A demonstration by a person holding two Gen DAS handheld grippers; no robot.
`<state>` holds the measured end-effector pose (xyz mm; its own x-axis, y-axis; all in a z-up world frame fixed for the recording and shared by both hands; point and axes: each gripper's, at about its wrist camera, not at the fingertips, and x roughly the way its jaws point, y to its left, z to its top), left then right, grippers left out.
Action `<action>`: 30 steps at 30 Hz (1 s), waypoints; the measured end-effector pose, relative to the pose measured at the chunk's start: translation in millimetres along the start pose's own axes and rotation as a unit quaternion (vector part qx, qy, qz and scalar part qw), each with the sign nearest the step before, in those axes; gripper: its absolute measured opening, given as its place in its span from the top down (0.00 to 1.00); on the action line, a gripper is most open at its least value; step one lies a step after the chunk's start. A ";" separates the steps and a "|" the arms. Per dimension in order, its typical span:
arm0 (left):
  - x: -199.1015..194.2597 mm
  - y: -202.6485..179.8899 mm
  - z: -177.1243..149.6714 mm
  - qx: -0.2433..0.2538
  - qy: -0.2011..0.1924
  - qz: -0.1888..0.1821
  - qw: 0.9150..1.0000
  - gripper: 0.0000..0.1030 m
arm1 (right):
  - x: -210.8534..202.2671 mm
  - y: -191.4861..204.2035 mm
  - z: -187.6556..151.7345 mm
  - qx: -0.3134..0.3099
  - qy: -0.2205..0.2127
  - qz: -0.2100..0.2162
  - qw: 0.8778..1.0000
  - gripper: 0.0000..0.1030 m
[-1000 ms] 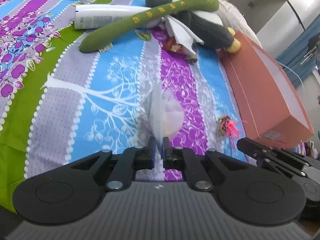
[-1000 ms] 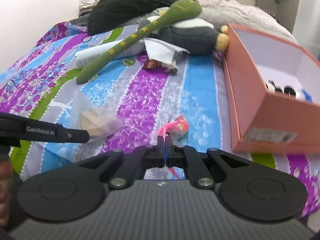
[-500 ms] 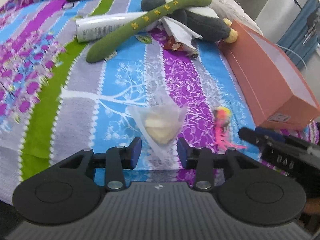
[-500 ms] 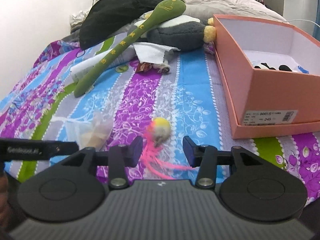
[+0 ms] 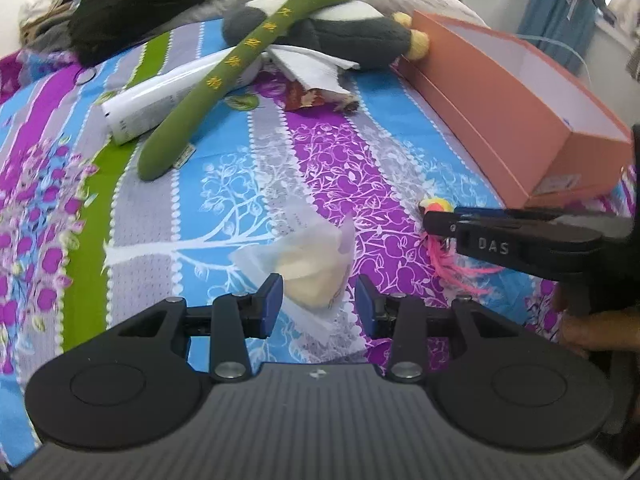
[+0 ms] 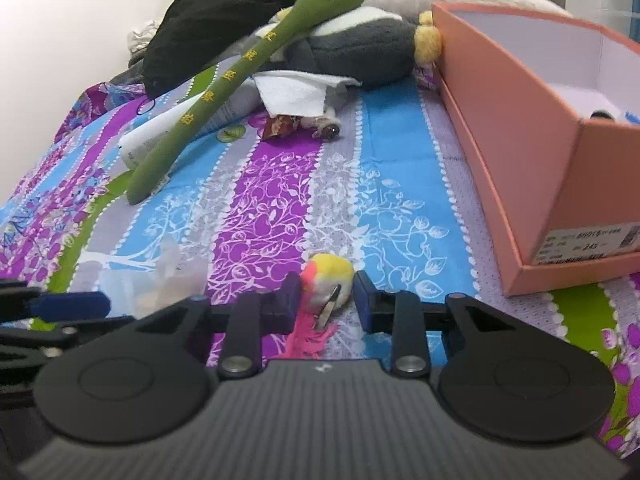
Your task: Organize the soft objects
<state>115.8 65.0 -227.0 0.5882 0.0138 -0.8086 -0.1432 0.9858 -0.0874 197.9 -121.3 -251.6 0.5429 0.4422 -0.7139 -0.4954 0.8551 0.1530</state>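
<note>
both grippers released: left gripper (image 5: 318,300) straddles the pouch (image 5: 308,268), right gripper (image 6: 326,298) the feather toy (image 6: 326,280). closing could snag only thin plastic or feathers; the box (image 6: 520,120) waits at 2 o'clock.

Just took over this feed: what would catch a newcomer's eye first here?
The loud striped floral bedspread, then the long green plush lying across a grey stuffed animal at the far end. Nearer, each open hand-held gripper brackets something: left a clear bag, right a small feathered toy.
</note>
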 end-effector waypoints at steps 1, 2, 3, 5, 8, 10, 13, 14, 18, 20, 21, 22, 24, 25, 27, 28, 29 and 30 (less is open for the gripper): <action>2.6 -1.2 0.9 0.007 0.002 0.001 1.000 0.56 | -3.0 1.1 -0.1 -0.006 -0.004 -0.005 1.000 0.69; 5.6 -2.3 2.0 0.014 0.004 0.001 1.000 0.56 | -5.6 0.8 -0.2 -0.008 -0.007 -0.010 1.000 0.69; 8.3 -3.4 2.8 0.019 0.007 0.002 1.000 0.56 | -7.7 -0.3 -0.2 -0.007 -0.008 -0.011 1.000 0.69; 13.3 -6.5 4.7 0.034 0.010 0.004 0.999 0.56 | -11.2 -2.9 -0.4 -0.005 -0.010 -0.012 1.000 0.69; 20.7 -10.7 6.1 0.054 0.015 0.012 0.998 0.56 | -15.6 -4.9 -2.8 -0.012 -0.011 -0.015 1.000 0.69; 25.8 -11.7 6.4 0.059 0.016 0.023 0.998 0.56 | -16.9 -5.4 -4.4 -0.014 -0.011 -0.016 1.000 0.69; 30.6 -8.5 7.2 0.048 0.017 0.033 0.998 0.56 | -18.2 -5.0 -7.2 -0.022 -0.010 -0.017 1.000 0.69; 32.9 -7.4 7.5 0.043 0.024 0.027 0.998 0.56 | -18.3 -4.6 -8.6 -0.023 -0.009 -0.015 1.000 0.69; 39.2 -10.9 5.3 0.055 0.029 0.035 0.997 0.56 | -15.9 -3.2 -12.5 -0.029 -0.002 -0.012 1.000 0.69; 40.8 -11.9 4.7 0.055 0.028 0.038 0.997 0.56 | -14.8 -2.8 -13.6 -0.030 0.000 -0.011 0.999 0.69; 41.8 -11.5 4.8 0.053 0.028 0.040 0.997 0.56 | -15.2 -2.1 -13.9 -0.031 0.000 -0.011 0.999 0.69; 43.2 -11.5 4.8 0.050 0.029 0.042 0.997 0.57 | -15.7 -1.5 -14.0 -0.032 0.000 -0.010 0.999 0.69; 43.5 -10.2 5.3 0.043 0.030 0.043 0.998 0.59 | -17.5 0.3 -13.7 -0.036 -0.002 -0.010 0.999 0.69; 44.1 -9.4 5.9 0.038 0.030 0.045 0.998 0.60 | -18.2 0.8 -13.7 -0.038 -0.003 -0.010 0.999 0.69; 44.0 -7.8 7.6 0.030 0.030 0.044 0.998 0.65 | -20.1 0.9 -14.0 -0.038 -0.004 -0.009 0.999 0.69; 43.9 -7.5 8.3 0.027 0.031 0.042 0.998 0.69 | -21.1 0.9 -13.9 -0.037 -0.005 -0.009 0.999 0.69; 43.4 -7.9 8.9 0.027 0.032 0.041 0.998 0.74 | -22.6 1.1 -13.8 -0.038 -0.007 -0.009 0.999 0.69; 42.4 -8.8 9.6 0.028 0.033 0.040 0.998 0.76 | -24.4 1.4 -13.5 -0.038 -0.009 -0.010 0.999 0.69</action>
<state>149.7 58.5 -254.9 0.5226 0.0833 -0.8485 -0.1419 0.9898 0.0098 174.8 -134.6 -243.1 0.5646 0.4315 -0.7036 -0.5344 0.8408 0.0867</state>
